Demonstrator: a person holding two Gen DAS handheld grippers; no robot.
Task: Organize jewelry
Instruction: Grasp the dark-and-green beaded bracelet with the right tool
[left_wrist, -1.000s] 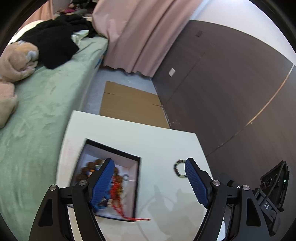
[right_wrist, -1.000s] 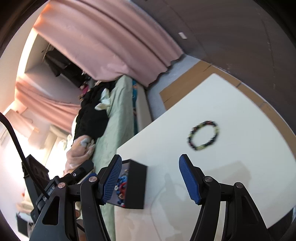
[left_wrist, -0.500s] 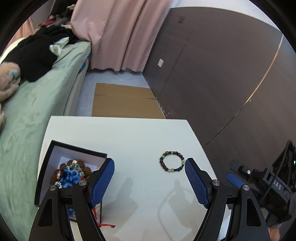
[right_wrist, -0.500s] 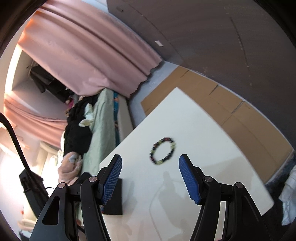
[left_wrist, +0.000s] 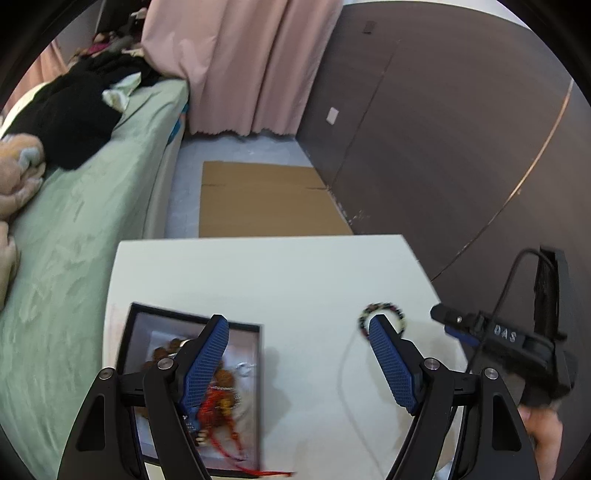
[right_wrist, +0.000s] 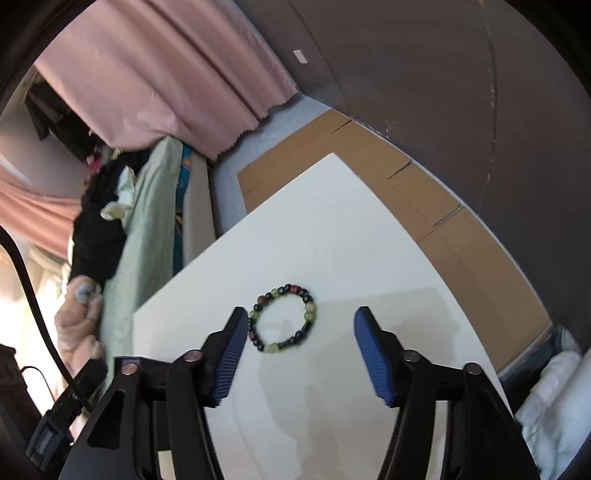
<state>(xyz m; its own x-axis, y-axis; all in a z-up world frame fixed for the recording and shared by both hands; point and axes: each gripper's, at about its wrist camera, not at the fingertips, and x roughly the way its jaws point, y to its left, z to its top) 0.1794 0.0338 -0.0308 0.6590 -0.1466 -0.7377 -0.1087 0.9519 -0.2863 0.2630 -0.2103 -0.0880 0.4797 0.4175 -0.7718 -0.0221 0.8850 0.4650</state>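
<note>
A beaded bracelet (right_wrist: 283, 318) with black, green and red beads lies on the white table (right_wrist: 332, 240). My right gripper (right_wrist: 298, 325) is open just above and around it, the bracelet nearer the left finger. In the left wrist view the bracelet (left_wrist: 382, 314) sits behind my right fingertip. My left gripper (left_wrist: 297, 332) is open and empty above the table. A black jewelry box (left_wrist: 136, 332) with brown beads, a ring and a red tassel lies under its left finger (left_wrist: 207, 362). The right gripper body (left_wrist: 506, 339) shows at the right.
A green bed (left_wrist: 74, 221) with black clothes (left_wrist: 62, 110) and a plush toy runs along the table's left side. Flat cardboard (left_wrist: 266, 199) lies on the floor beyond the table. A dark wall panel (left_wrist: 443, 147) and pink curtain (left_wrist: 236, 62) stand behind.
My right gripper has moved down and in over the bracelet, which now lies between its fingers. My left gripper has shifted left, back over the jewelry box. Both stay open.
</note>
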